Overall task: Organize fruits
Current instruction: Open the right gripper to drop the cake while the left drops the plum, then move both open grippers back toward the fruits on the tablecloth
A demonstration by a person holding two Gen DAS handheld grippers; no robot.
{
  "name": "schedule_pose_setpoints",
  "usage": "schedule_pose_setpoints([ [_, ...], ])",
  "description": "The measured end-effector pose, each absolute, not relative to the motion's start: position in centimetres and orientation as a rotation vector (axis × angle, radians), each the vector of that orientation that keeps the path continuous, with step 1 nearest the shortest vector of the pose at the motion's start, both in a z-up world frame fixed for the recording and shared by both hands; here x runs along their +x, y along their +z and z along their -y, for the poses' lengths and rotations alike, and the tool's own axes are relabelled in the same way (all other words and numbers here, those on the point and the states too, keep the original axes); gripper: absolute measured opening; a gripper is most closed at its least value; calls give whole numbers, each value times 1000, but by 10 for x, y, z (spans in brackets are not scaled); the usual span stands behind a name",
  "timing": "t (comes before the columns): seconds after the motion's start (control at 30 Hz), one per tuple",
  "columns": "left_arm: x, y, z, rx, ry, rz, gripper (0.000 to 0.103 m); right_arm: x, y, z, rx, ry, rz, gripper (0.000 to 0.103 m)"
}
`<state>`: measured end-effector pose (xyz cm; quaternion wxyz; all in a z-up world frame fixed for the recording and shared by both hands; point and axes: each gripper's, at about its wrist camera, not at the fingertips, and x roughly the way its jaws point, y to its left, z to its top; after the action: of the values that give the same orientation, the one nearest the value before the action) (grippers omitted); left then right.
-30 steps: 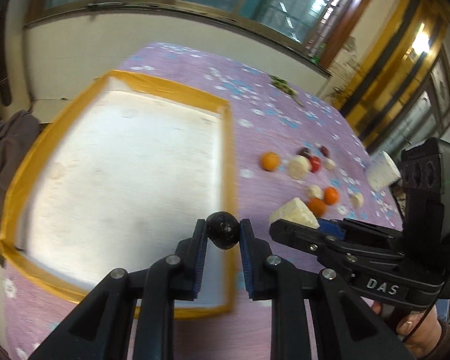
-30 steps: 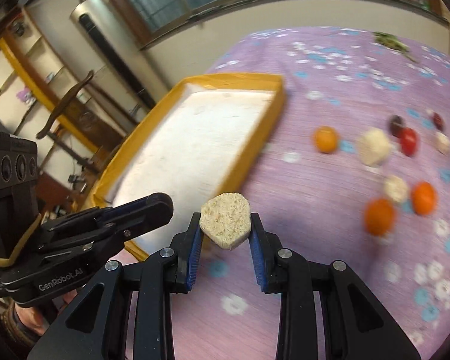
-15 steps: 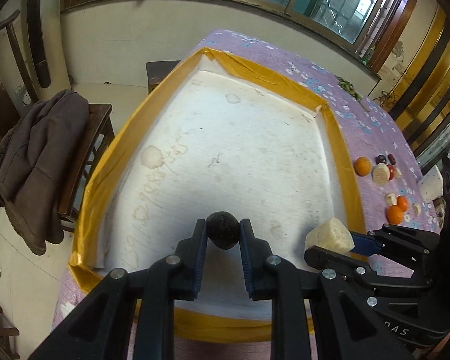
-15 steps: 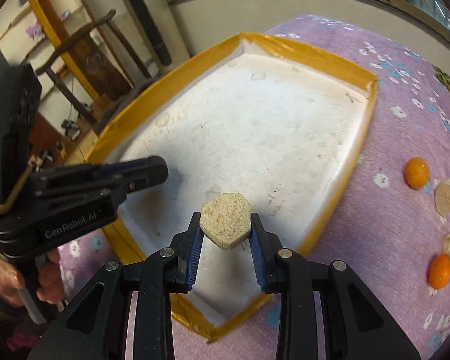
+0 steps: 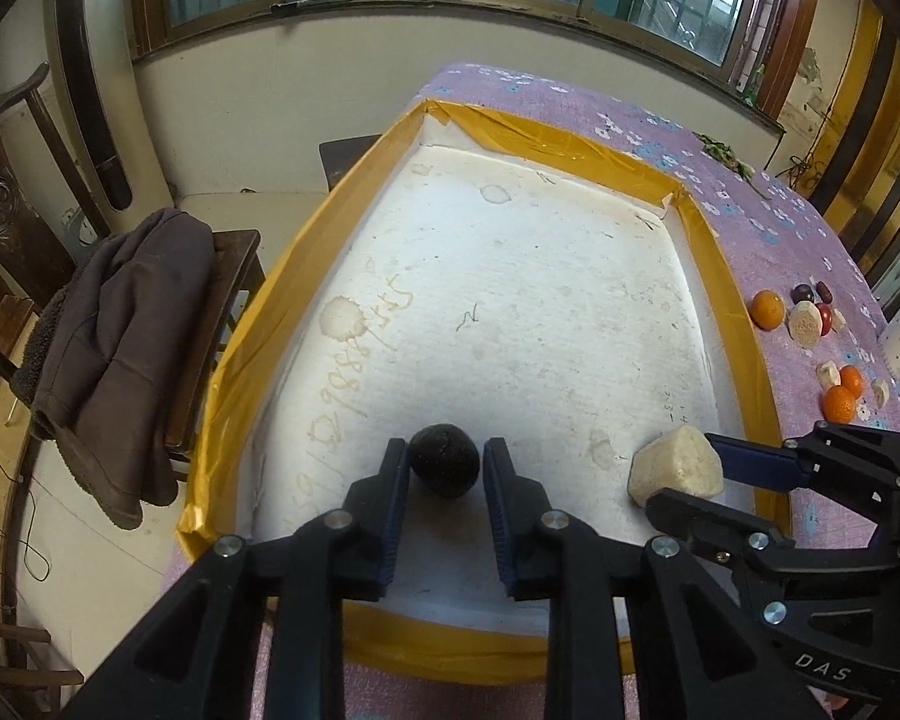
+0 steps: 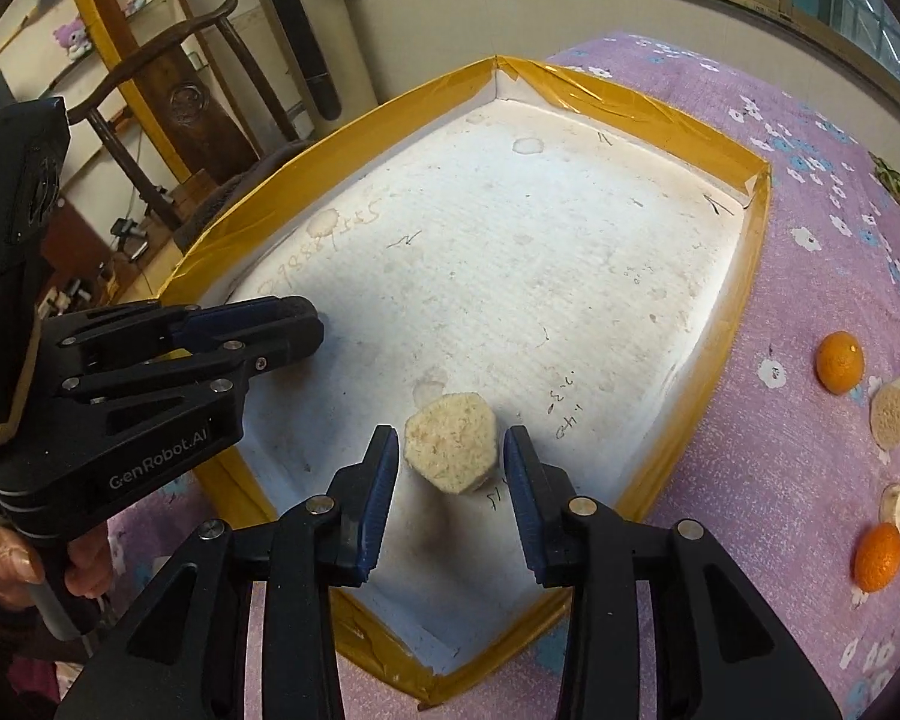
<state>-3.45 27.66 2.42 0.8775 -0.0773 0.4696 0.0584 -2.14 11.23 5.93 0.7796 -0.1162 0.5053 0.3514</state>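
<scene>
Both your tools have just let go. The left tool stands open around the dark round fruit, and the right tool open around the pale cut chunk; both pieces now rest inside the yellow-edged tray. Beyond, oranges and other pieces wait on the purple tabletop.

Two fruits in the tray, the rest out on the cloth

The round fruit and the cut chunk lie in the tray, near its front edge, the chunk to the right. Oranges and slices lie on the tablecloth right of the tray; a chair with a coat stands to its left.
</scene>
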Motion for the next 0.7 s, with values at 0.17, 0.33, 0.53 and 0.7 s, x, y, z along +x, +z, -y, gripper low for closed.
schedule_pose_setpoints([
  [0.17, -45, 34, -272, -158, 158, -951, 51, -32, 73, -96, -241, 753, -1054, 37],
  [0.33, -50, 44, -259, -159, 162, -935, 58, -42, 89, -74, -223, 751, -1007, 42],
  [0.53, -53, 61, -226, -125, 127, -902, 65, -46, 97, -28, -168, 688, -992, 62],
  [0.7, -49, 72, -187, -88, 76, -883, 74, -46, 99, 18, -108, 600, -980, 71],
])
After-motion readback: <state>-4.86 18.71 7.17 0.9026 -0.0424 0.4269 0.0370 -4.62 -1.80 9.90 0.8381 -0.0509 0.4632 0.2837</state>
